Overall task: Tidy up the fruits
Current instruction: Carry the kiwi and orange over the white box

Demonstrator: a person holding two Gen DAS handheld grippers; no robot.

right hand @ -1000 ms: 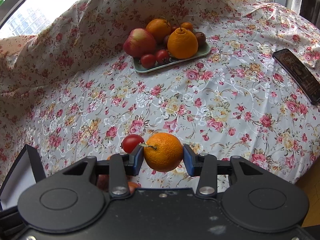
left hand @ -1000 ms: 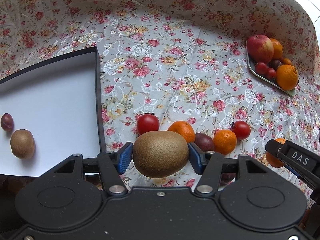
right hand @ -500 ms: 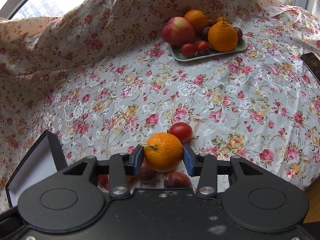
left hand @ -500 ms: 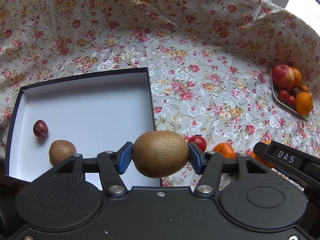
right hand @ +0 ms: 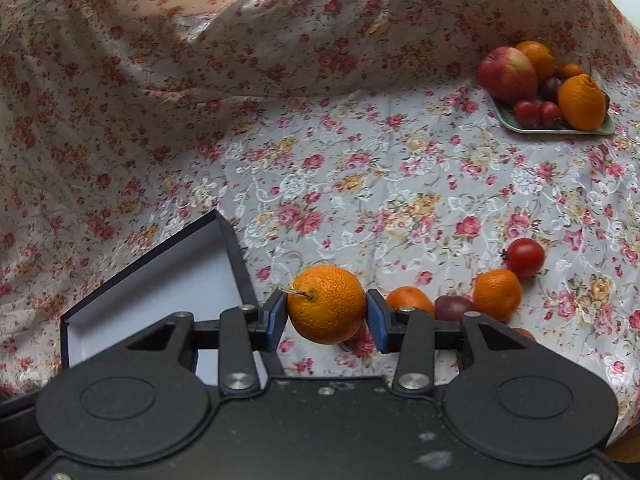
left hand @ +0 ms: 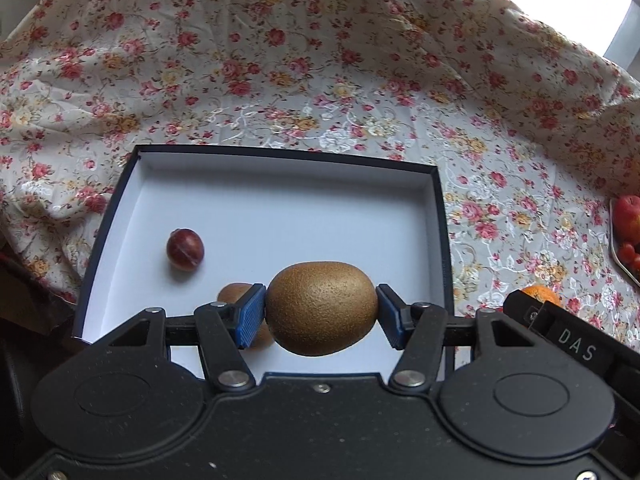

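A brown kiwi [left hand: 322, 307] sits clamped between the blue pads of the left claw [left hand: 320, 312], hanging over the near part of a shallow white box [left hand: 280, 216] with dark walls. Inside the box a dark red plum [left hand: 185, 249] lies toward its left side, and a second kiwi [left hand: 236, 294] lies near the front edge, half hidden behind the left pad. The right claw [right hand: 326, 314] is closed on a small orange [right hand: 326, 304] with a bit of stalk, held above the flowered cloth [right hand: 320, 160] just right of the box's right wall. On the cloth to the right of that claw lie two more small oranges [right hand: 496, 294], a plum [right hand: 454, 307] between them, and a tomato [right hand: 525, 257] just beyond. Toward the far right corner of the tabletop a green tray [right hand: 560, 130] carries an apple [right hand: 507, 74], oranges and small tomatoes.
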